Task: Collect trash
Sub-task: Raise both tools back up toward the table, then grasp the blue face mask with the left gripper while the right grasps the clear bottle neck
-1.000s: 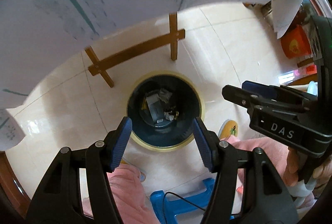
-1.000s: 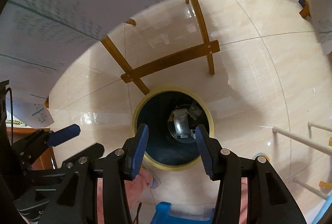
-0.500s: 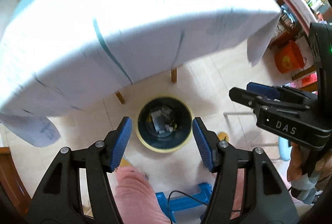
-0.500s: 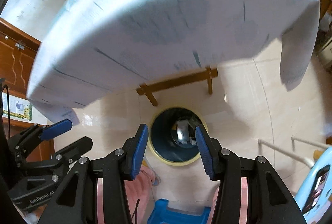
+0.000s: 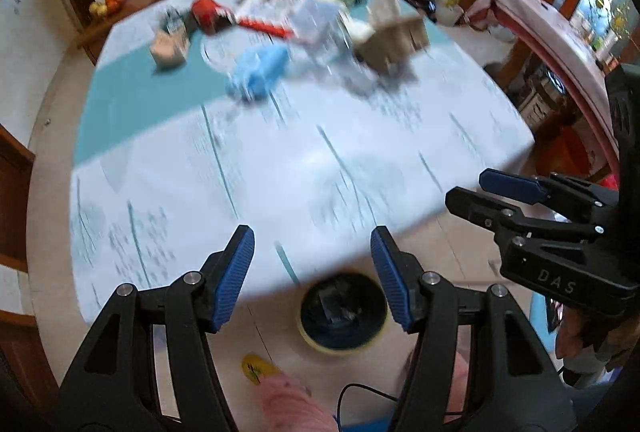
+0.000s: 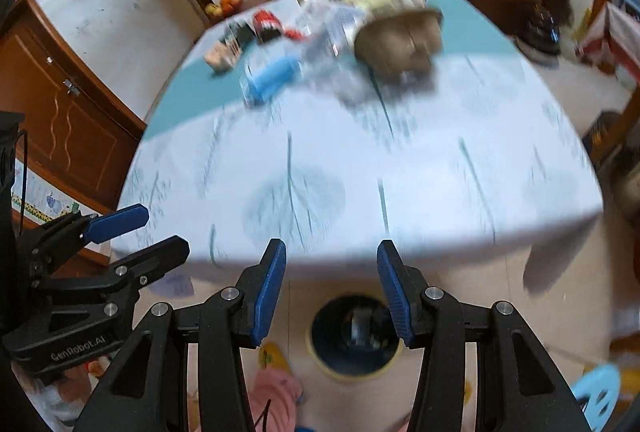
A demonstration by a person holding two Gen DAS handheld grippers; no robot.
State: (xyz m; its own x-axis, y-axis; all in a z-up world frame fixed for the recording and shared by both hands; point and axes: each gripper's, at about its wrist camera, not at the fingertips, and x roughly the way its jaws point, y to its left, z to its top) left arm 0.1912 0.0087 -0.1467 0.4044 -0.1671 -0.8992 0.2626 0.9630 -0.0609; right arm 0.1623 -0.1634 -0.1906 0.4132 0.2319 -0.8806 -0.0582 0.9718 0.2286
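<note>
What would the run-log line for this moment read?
left tongs: open, empty | right tongs: open, empty | bin: on floor by table edge, trash inside | table: litter at far side, blurred

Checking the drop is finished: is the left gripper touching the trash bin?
Apart. In the left wrist view the left gripper has open, empty jaws, with the trash bin on the floor far below.

A table under a pale leaf-print cloth (image 6: 360,184) stood on glossy beige floor tiles (image 5: 452,244), with wooden cabinet doors (image 6: 68,120), seemingly, beside white walls (image 6: 100,12).
</note>
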